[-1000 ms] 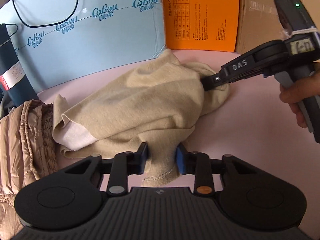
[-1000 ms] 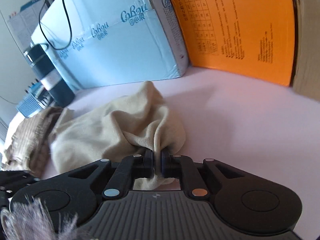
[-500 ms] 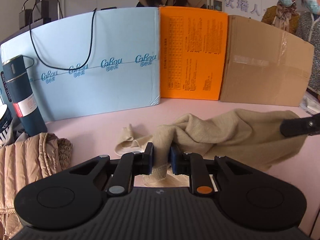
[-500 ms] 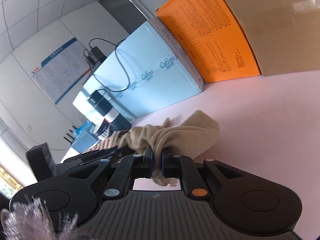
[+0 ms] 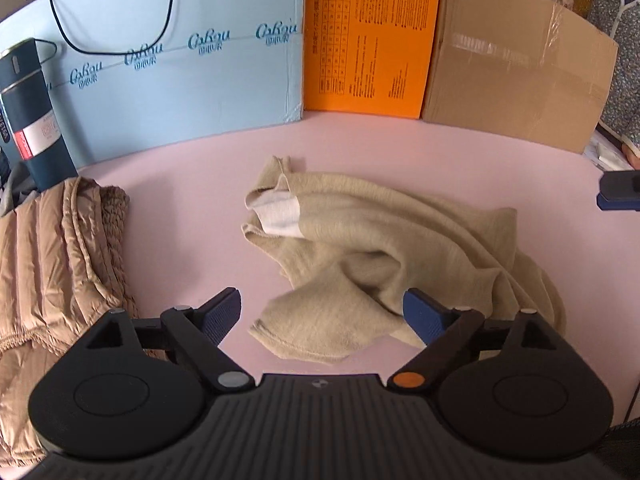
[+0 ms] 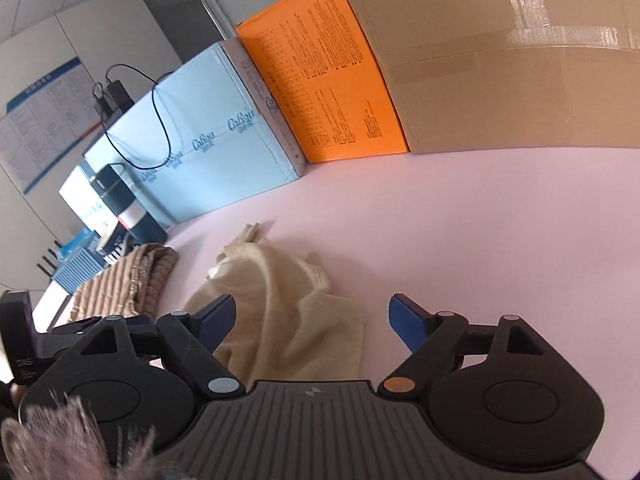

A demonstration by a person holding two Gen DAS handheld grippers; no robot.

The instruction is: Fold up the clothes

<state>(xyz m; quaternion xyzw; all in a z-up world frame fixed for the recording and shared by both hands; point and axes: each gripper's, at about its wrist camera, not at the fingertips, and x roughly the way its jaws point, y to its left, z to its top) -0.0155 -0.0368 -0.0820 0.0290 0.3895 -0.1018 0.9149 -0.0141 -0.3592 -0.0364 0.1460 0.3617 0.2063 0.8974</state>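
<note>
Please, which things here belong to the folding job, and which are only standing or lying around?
For the job:
- beige garment, crumpled on the pink table
- left gripper, right gripper, both open, the garment loose between them
- possibly the tan quilted garment, by the left edge

Just around:
- blue box
- orange box
- cardboard box
- dark bottle

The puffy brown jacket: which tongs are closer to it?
Left. The left tongs hang open right beside the puffy brown jacket, at its edge. The right tongs are open over the beige sweater, farther away.
</note>
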